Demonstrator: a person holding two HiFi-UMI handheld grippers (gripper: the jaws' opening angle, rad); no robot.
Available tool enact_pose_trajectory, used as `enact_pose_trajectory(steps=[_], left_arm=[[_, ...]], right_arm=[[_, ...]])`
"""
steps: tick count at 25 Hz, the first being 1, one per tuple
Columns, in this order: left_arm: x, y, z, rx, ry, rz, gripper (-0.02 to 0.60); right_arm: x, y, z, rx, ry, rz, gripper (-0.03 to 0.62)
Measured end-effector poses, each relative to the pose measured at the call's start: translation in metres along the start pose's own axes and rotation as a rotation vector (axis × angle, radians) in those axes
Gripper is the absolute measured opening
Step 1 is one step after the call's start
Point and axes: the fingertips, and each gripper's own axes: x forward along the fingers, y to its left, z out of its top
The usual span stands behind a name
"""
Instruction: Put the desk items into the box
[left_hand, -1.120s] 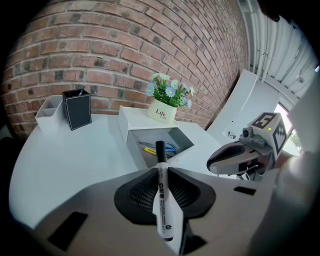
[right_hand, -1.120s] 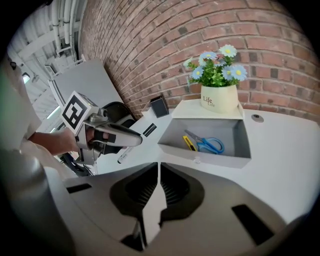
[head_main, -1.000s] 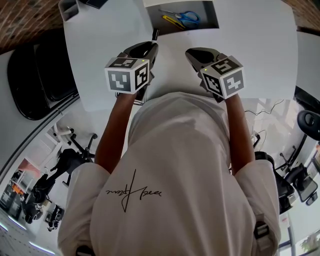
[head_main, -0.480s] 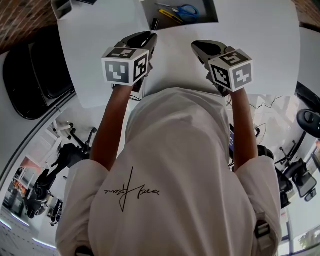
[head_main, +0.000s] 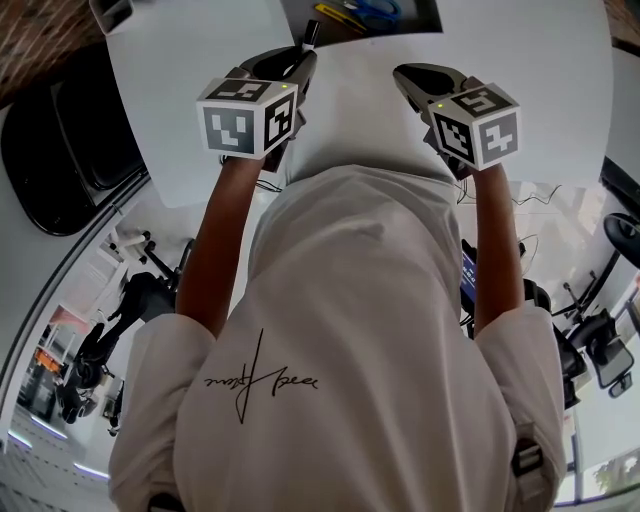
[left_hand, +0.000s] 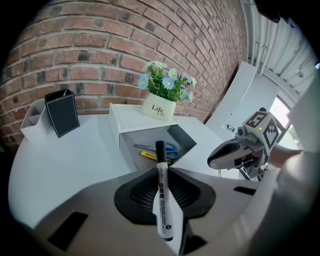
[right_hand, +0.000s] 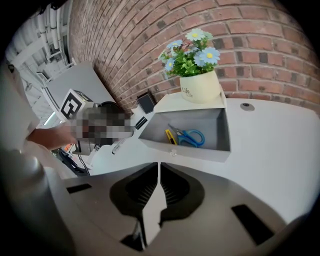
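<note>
Head view: my left claw (head_main: 296, 62) carries the marker (head_main: 311, 32), whose black cap reaches the near corner of the box (head_main: 412, 15). My right claw (head_main: 408, 78) hangs alongside.
Left gripper view: my jaws clamp the marker's barrel, cap pointing towards the box, where scissors (left_hand: 169, 147) lie.
Right gripper view: my jaws are together and empty, with the box just ahead.

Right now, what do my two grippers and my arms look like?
The left gripper and right gripper are smooth grey shells with black ribbed pads inside. Each carries a cube of black-and-white square markers with a small green light at one corner. The person wears a white short-sleeved T-shirt with a black signature-like scribble, so the forearms are bare.
</note>
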Motion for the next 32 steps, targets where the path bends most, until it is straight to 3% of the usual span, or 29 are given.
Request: enact_pose_trajectory(steps=[24,32], left_arm=[[0.045,0.008,0.012,0.018,0.067,0.0,0.064],[0.053,0.007,0.019,-0.029,0.065,-0.014,0.064]], right_arm=[[0.007,-0.027,-0.008,0.039,-0.005,0.048,0.037],[0.014,-0.025,-0.008,0.072,-0.013,0.081,0.037]])
